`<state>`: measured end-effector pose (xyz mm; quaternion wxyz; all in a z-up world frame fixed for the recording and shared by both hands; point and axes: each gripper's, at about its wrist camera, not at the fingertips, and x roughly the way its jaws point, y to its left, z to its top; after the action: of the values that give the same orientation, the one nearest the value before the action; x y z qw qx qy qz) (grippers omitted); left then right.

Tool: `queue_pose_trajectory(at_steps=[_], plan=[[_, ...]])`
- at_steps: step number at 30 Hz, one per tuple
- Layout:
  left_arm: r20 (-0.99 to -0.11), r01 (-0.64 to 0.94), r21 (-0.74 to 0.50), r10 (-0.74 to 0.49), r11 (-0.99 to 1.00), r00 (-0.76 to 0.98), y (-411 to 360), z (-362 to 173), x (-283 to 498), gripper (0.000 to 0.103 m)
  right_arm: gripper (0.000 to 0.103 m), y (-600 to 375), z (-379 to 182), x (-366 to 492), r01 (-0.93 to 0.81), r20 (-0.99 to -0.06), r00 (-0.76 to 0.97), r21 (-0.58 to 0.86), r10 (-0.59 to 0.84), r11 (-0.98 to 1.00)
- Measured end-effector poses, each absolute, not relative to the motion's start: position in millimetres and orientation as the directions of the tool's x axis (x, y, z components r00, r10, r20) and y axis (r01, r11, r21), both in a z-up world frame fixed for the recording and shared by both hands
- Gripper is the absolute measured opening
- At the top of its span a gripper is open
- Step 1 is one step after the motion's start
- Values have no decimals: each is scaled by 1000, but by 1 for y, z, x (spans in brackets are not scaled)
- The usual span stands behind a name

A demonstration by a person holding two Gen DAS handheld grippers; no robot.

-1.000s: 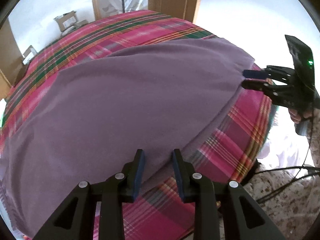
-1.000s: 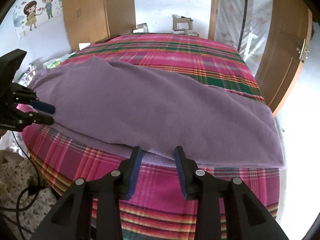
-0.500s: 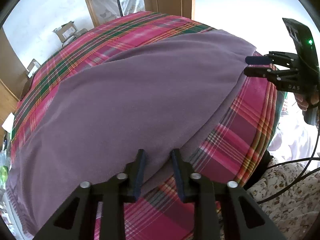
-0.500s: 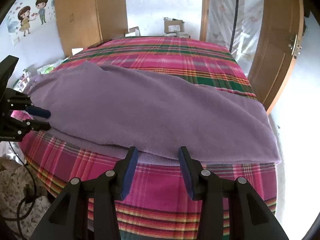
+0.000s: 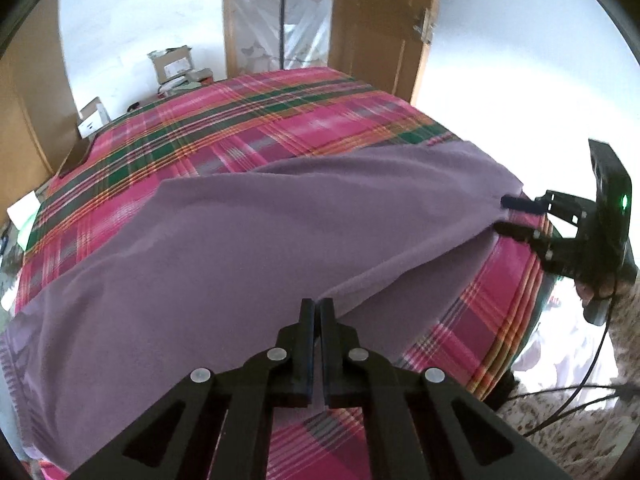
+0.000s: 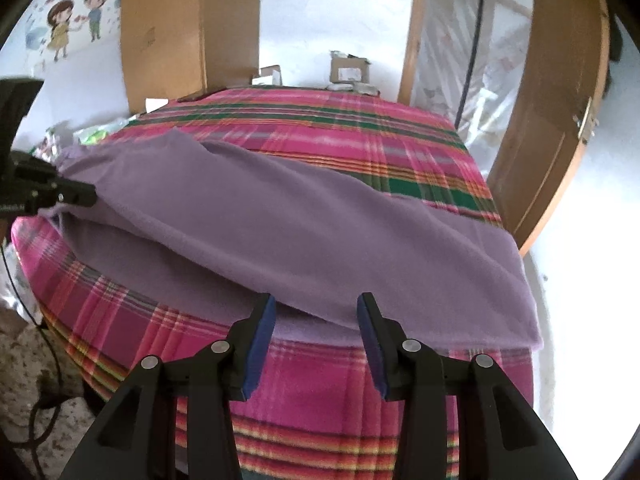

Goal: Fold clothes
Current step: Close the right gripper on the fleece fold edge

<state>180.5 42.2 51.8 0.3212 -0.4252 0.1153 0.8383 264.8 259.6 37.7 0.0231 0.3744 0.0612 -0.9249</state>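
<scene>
A large purple fleece cloth [image 5: 248, 248] lies folded in two layers across a bed with a pink and green plaid cover [image 5: 256, 120]. My left gripper [image 5: 317, 308] is shut on the cloth's near edge and lifts the top layer slightly. In the right wrist view the same cloth [image 6: 320, 232] spreads across the bed, and my right gripper [image 6: 316, 312] is open, its blue-padded fingers [image 6: 264, 320] straddling the near edge. The right gripper also shows in the left wrist view [image 5: 514, 216], open at the cloth's right end. The left gripper shows at the left in the right wrist view [image 6: 76, 194].
Wooden doors [image 5: 376, 32] and a plastic-covered doorway [image 6: 448, 52] stand behind the bed. Cardboard boxes [image 5: 172, 64] sit at the far side. Cables [image 5: 568, 408] run over a speckled floor by the bed's near corner. A wooden wardrobe [image 6: 188, 28] stands at the back left.
My left gripper has closed on the cloth's near edge and raised it a little. My right gripper has opened wider at the cloth's edge. Both views have tilted up.
</scene>
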Motion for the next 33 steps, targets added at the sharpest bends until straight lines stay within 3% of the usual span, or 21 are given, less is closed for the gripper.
queue_pose_trajectory(at_steps=[7,17,18,21,28,33], plan=[[-763,-630,-115,474,-768,-439,36,59,184,2,44,243,32,252,96,-677,-731,-215,78,-972],[-757,-627,-144,494,-765,-428,32,59,186,2,44,253,22,253,-23,-630,-736,-342,248,-939],[-757,-628,-147,496,-764,-426,31,59,187,2,42,253,22,253,-30,-624,-737,-354,261,-935],[-758,-631,-151,499,-761,-420,31,59,190,2,11,259,25,255,-65,-608,-743,-351,280,-934],[-768,-633,-155,496,-758,-406,31,57,195,2,5,259,39,270,-78,-560,-775,-374,292,-924],[-810,-633,-156,465,-758,-357,36,39,195,2,5,261,31,271,-56,-595,-754,-364,279,-930]])
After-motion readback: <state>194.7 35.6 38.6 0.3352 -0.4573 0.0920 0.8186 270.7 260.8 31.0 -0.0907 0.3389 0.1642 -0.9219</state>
